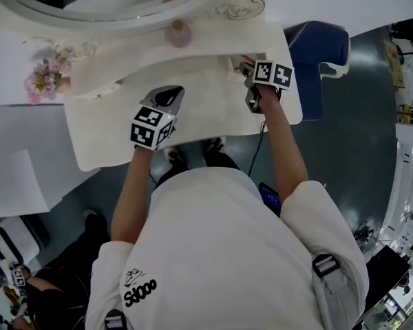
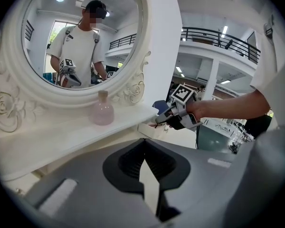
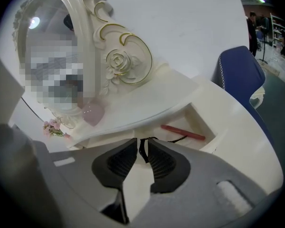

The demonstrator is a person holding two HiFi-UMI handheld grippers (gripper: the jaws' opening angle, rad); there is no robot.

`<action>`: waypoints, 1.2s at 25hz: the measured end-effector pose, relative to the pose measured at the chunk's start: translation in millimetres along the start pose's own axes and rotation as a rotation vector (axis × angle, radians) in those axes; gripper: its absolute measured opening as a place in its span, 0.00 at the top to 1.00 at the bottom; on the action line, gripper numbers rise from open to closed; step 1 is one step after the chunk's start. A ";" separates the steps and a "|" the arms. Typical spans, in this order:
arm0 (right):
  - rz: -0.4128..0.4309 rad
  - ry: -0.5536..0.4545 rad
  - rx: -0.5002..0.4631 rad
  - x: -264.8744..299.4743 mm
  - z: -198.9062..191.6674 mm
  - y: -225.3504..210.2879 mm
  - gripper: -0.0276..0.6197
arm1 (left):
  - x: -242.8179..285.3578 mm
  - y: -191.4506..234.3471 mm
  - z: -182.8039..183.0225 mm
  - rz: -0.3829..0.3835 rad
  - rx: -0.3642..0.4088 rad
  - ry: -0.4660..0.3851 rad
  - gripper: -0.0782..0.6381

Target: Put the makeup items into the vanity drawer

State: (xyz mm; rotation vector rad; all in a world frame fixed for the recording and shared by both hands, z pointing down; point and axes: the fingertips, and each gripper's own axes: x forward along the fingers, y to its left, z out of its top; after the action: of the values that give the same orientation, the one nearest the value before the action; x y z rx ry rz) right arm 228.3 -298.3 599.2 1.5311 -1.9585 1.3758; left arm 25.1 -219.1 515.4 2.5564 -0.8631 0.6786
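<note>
Drawer (image 3: pixel 199 118): open, red pencil (image 3: pixel 183 132) inside.
Right tongs (image 3: pixel 142 140): slightly apart around thin black item (image 3: pixel 142 150).
Left tongs (image 2: pixel 145 141): together, empty.
Outstanding, likely: pink bottle (image 2: pixel 103 112).

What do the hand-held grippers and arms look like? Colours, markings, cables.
The left hand-held gripper and right hand-held gripper have grey bodies and black ribbed pads. Each carries a white cube with black square markers. A black cable trails from the right one. Worn: a white short-sleeved T-shirt.
</note>
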 end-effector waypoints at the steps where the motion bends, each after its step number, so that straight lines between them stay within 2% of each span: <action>1: 0.019 -0.007 -0.003 -0.4 1.3 2.3 0.83 | -0.3 0.2 -1.2 0.001 -0.003 0.001 0.87; 4: 0.103 -0.037 0.006 -0.1 8.4 12.4 0.75 | -0.3 -2.0 -3.9 -0.003 -0.005 0.005 0.87; 6: 0.130 -0.052 0.026 0.8 13.6 14.9 0.70 | 0.0 -4.3 -5.1 -0.007 -0.003 0.009 0.87; 11: 0.087 -0.054 0.023 -4.4 12.4 7.2 0.71 | -0.6 -4.1 -5.3 -0.009 -0.003 0.009 0.87; 15: 0.063 -0.075 -0.025 -20.8 12.6 9.5 0.78 | -3.6 0.6 -0.3 0.001 -0.001 -0.004 0.87; 19: 0.056 -0.118 -0.117 -39.7 23.4 31.2 0.88 | -12.1 13.7 15.4 0.029 0.004 -0.045 0.87; 23: 0.080 -0.188 -0.198 -61.6 40.3 66.7 0.95 | -30.2 31.0 45.1 0.074 0.015 -0.130 0.87; 30: 0.091 -0.337 -0.527 -106.3 74.9 147.8 0.95 | -82.5 52.2 115.2 0.165 0.093 -0.311 0.87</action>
State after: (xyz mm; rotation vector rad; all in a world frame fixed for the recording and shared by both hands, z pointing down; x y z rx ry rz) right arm 163.9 -301.0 413.1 1.4866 -2.3630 0.5671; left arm -28.4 -273.9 385.3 2.7406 -1.1783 0.3771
